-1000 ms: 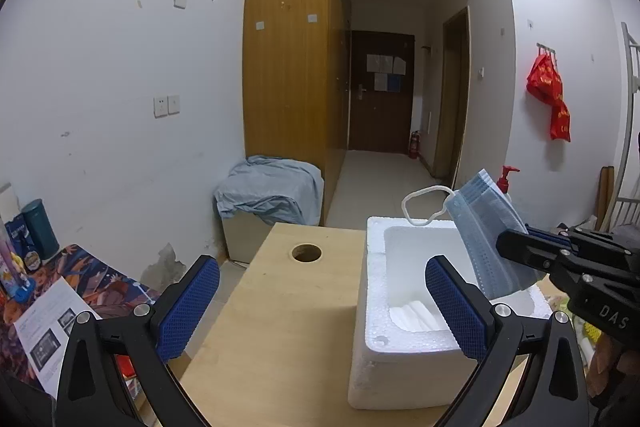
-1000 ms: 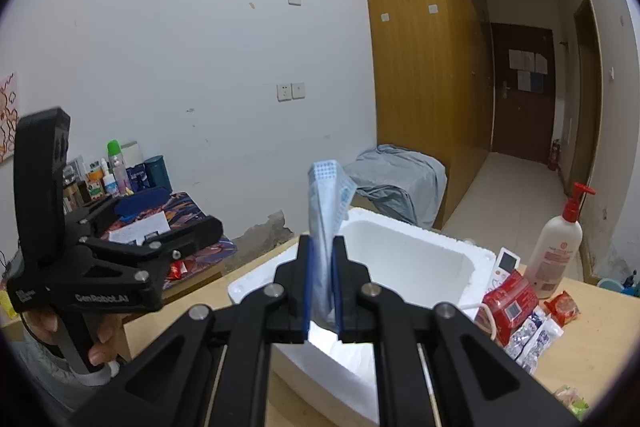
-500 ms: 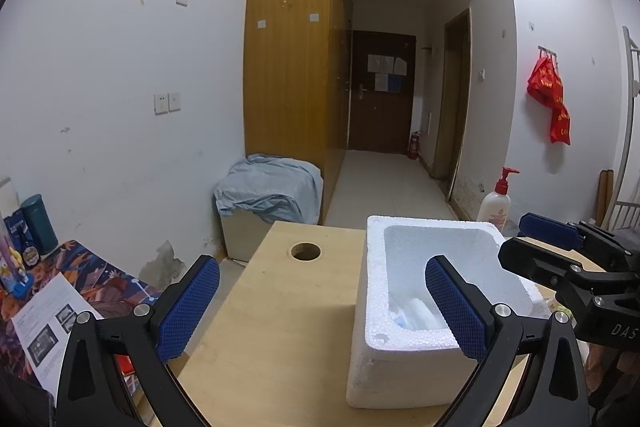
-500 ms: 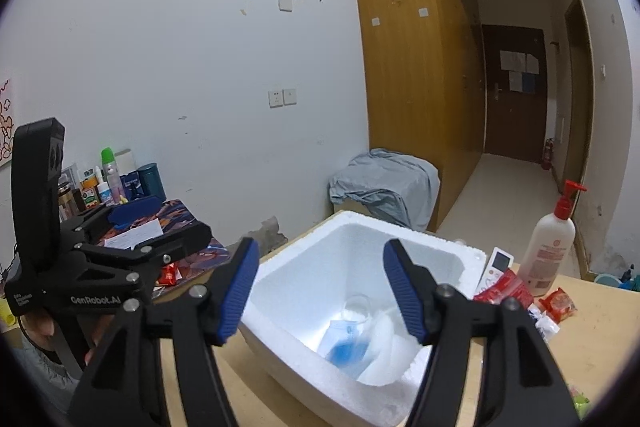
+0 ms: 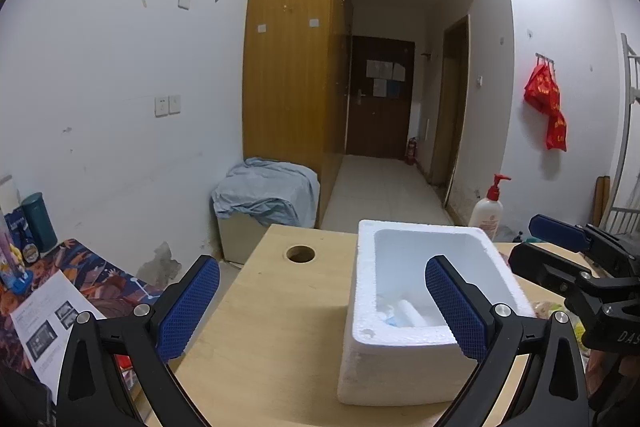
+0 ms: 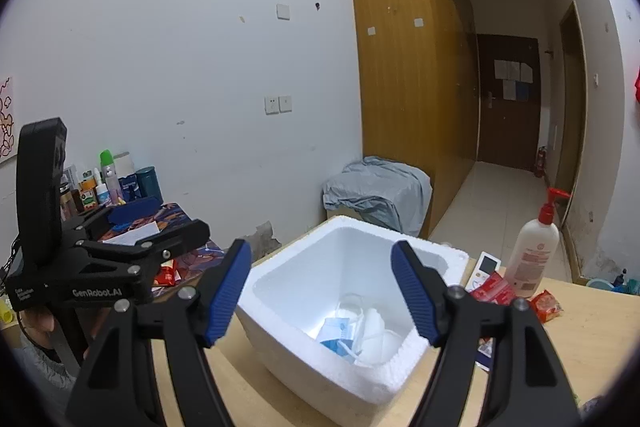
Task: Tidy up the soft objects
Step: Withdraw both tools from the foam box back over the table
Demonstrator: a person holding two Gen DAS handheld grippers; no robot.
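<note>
Hovering over the foam box (image 6: 316, 343), the right gripper (image 6: 322, 291) has just been opening, nothing between its jaws. A blue mask (image 6: 336, 333) lies inside the box. The left gripper (image 5: 322, 301) stands spread and empty.

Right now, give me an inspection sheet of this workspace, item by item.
Surface: light wooden table with a round hole.
Job's things: blue face mask and white masks lie inside the white foam box.
Clutter: lotion pump bottle, red snack packets, remote.
Grippers: right gripper open above the box, jaws just opened, nothing between them; left gripper open, empty.
Cables: nothing seen.
Surroundings: wardrobe, cloth-covered box, cluttered side table.
</note>
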